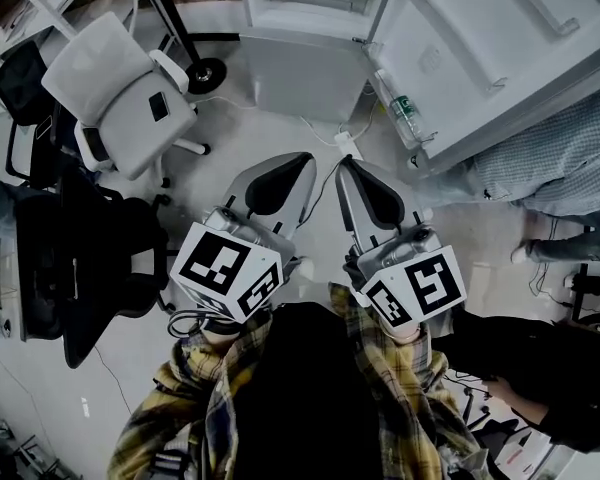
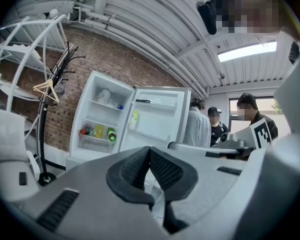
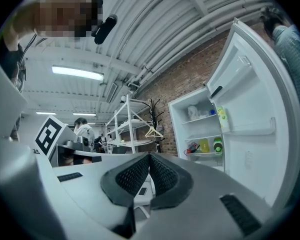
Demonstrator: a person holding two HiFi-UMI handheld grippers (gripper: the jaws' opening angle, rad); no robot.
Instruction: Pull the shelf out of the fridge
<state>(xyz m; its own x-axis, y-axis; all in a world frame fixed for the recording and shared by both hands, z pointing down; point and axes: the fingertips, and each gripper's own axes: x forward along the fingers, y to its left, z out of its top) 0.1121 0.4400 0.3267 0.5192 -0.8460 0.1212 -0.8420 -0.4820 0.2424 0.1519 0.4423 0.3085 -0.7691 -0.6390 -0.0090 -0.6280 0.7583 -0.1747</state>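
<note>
Progress: not begun; shelf sits inside the open fridge, far ahead.
Jaws: left gripper and right gripper both closed, empty.

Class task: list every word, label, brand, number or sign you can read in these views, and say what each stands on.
None can be read.
Bottle in the fridge door: label too small to read.
Packages on the fridge shelf: print blurred.
Marker cubes: black-and-white patterns only, no words.
</note>
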